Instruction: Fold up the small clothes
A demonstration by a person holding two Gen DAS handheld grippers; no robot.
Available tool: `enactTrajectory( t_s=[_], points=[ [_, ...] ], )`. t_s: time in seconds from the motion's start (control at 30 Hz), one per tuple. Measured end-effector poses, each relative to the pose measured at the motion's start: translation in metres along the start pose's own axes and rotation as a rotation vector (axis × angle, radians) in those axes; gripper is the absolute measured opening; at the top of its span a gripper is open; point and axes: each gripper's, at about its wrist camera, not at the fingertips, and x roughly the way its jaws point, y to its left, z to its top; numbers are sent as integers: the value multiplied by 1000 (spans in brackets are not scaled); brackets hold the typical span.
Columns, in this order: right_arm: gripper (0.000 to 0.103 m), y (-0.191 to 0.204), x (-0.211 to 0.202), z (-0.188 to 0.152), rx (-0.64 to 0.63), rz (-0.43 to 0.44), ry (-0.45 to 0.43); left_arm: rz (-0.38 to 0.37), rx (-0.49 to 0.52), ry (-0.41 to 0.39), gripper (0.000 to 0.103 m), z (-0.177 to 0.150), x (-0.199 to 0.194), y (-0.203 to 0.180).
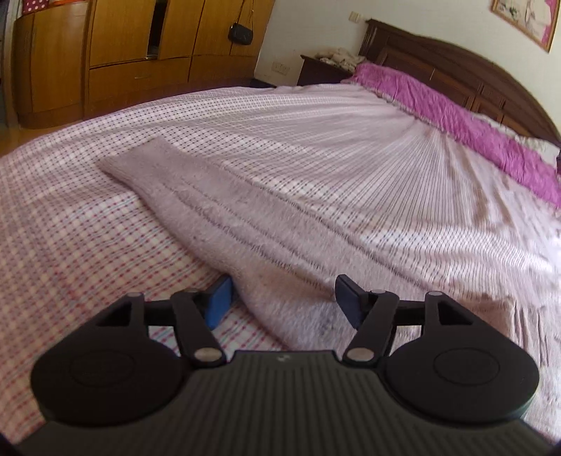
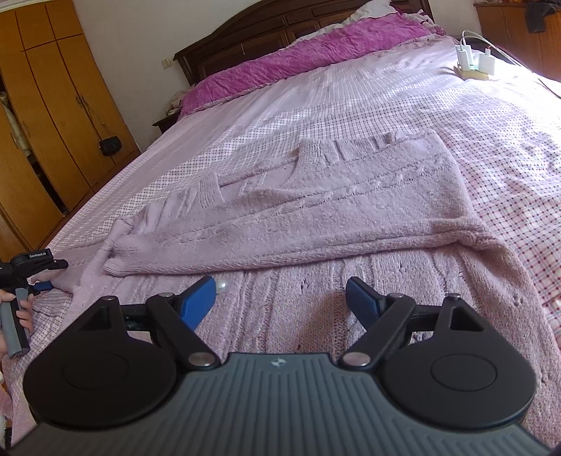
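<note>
A mauve fluffy knit sweater (image 2: 333, 207) lies spread on the checked pink bedspread (image 2: 508, 140), with one sleeve folded across its body. My right gripper (image 2: 280, 300) hovers open just above the sweater's near part, its blue pads (image 2: 198, 300) wide apart with nothing between them. In the left wrist view a long strip of the sweater (image 1: 217, 217) runs from the upper left down between the fingers of my left gripper (image 1: 283, 298), which is open. The left gripper (image 2: 47, 285) also shows at the far left of the right wrist view, held by a hand at the sweater's end.
A magenta quilt (image 1: 455, 115) and dark wooden headboard (image 2: 266, 31) lie at the far end of the bed. White chargers with cables (image 2: 473, 63) sit on the bed at far right. A wooden wardrobe (image 1: 140, 52) with a hanging black bag (image 1: 240, 33) stands beyond the bed's edge.
</note>
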Motion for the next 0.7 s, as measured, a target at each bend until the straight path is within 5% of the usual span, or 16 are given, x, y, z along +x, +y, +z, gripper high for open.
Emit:
enactTrajectory(
  t_s=[0.2, 0.33, 0.37, 0.7],
  points=[
    [86, 0, 4, -1, 0, -12, -21, 7, 1, -21, 64, 5, 15, -2],
    [86, -3, 4, 0, 17, -8, -29, 61, 78, -36, 15, 5, 17, -10],
    [86, -4, 3, 0, 18, -7, -29, 48, 66, -38, 12, 5, 15, -8],
    [86, -6, -4, 0, 36, 6, -49, 95, 102, -228, 10, 12, -55, -5]
  ],
)
